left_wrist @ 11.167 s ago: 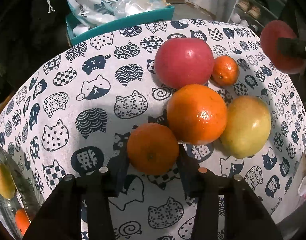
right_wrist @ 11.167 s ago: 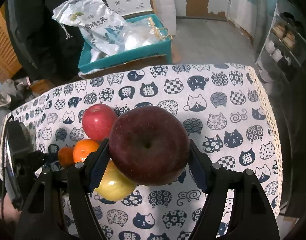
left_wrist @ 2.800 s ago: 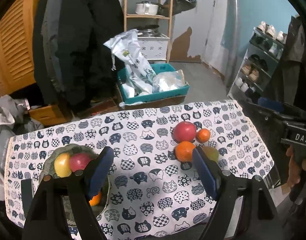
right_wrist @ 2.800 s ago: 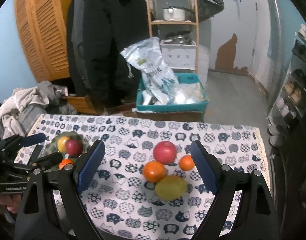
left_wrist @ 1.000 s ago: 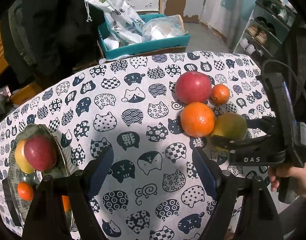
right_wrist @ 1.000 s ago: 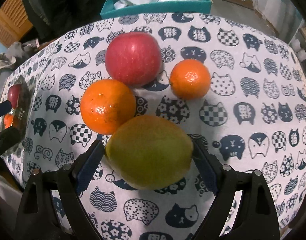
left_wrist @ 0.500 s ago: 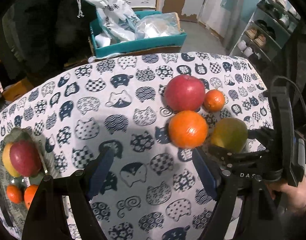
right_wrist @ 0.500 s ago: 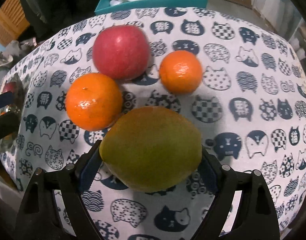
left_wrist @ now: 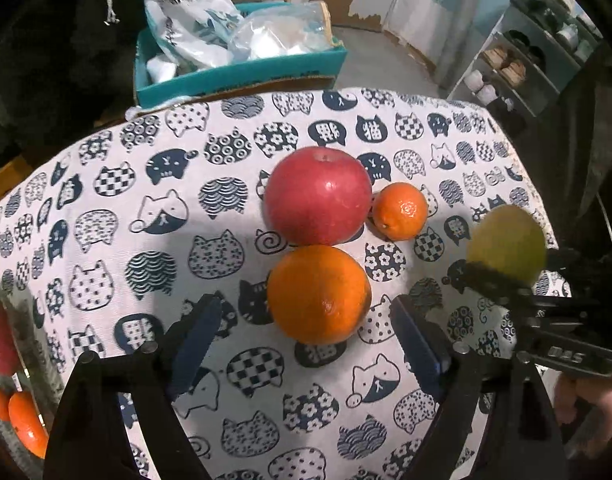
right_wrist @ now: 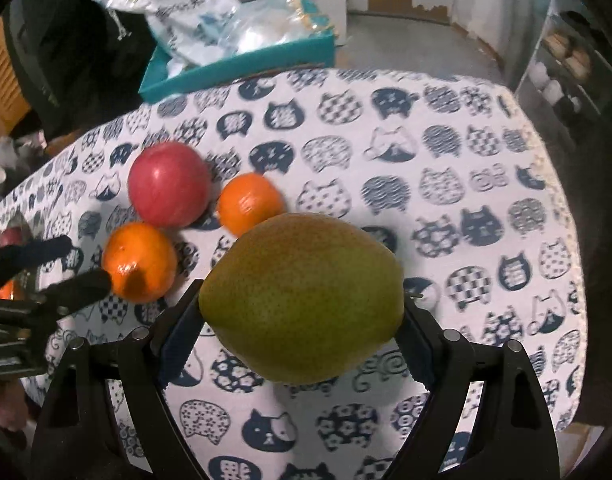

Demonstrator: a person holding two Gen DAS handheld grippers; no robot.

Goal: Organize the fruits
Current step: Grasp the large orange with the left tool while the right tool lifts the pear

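My right gripper (right_wrist: pixel 302 316) is shut on a green-yellow pear (right_wrist: pixel 302 296) and holds it above the cat-print tablecloth (right_wrist: pixel 446 168); the pear also shows in the left wrist view (left_wrist: pixel 506 240). My left gripper (left_wrist: pixel 306 336) is open, its fingers either side of a large orange (left_wrist: pixel 318 294) on the cloth. A red apple (left_wrist: pixel 318 196) and a small mandarin (left_wrist: pixel 400 210) lie just behind the orange. The glass bowl (left_wrist: pixel 30 344) at the far left holds a red apple and small oranges.
A teal box (left_wrist: pixel 242 76) with plastic bags stands on the floor beyond the table's far edge. A shoe rack (left_wrist: pixel 534 52) is at the right. The table's right edge runs close to the held pear.
My right gripper has closed on the pear and lifted it off the cloth, away from the other fruit. My left gripper has moved down and in around the large orange.
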